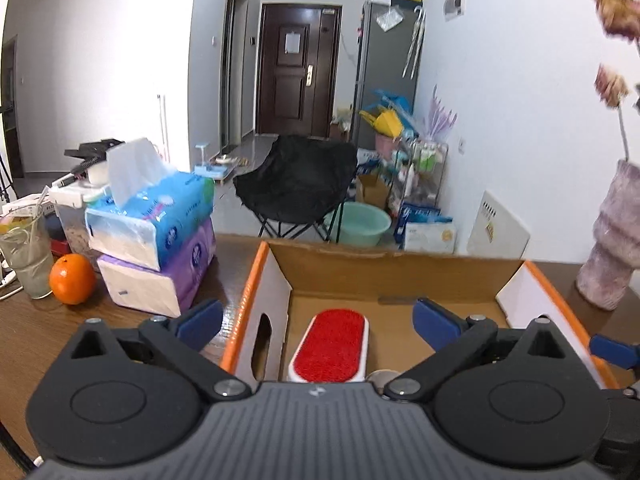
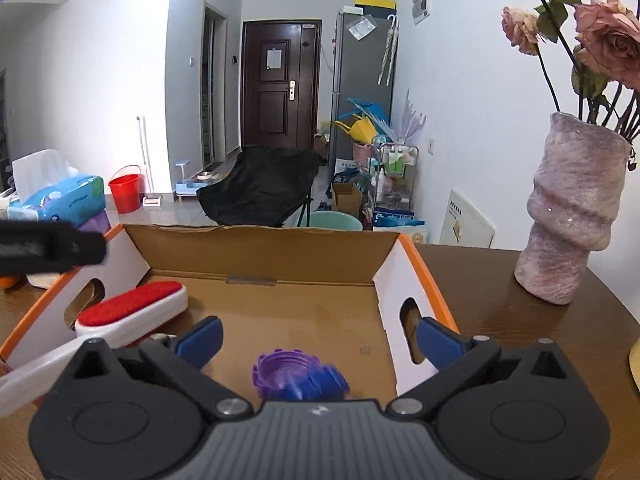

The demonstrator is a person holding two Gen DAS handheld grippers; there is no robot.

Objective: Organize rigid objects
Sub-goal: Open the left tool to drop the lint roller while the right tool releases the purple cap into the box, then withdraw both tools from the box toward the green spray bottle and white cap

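An open cardboard box (image 1: 400, 268) with orange-edged flaps stands on the brown table. A red-faced lint brush (image 1: 330, 344) with a white body lies on the box floor, just below my left gripper (image 1: 318, 316), whose blue fingers stand wide apart and clear of it. In the right wrist view the same brush (image 2: 132, 308) lies at the box's left side. A purple and blue ridged object (image 2: 298, 376) rests on the box floor (image 2: 320, 304) under my right gripper (image 2: 320, 338), which is open and touching nothing. The ridged object's near half is hidden by the gripper body.
Two stacked tissue packs (image 1: 160, 240), an orange (image 1: 72, 279) and a drinking glass (image 1: 26, 252) stand left of the box. A pink vase (image 2: 572, 216) with roses stands to its right. A black folding chair (image 1: 296, 180) and a green basin (image 1: 360, 222) sit beyond the table.
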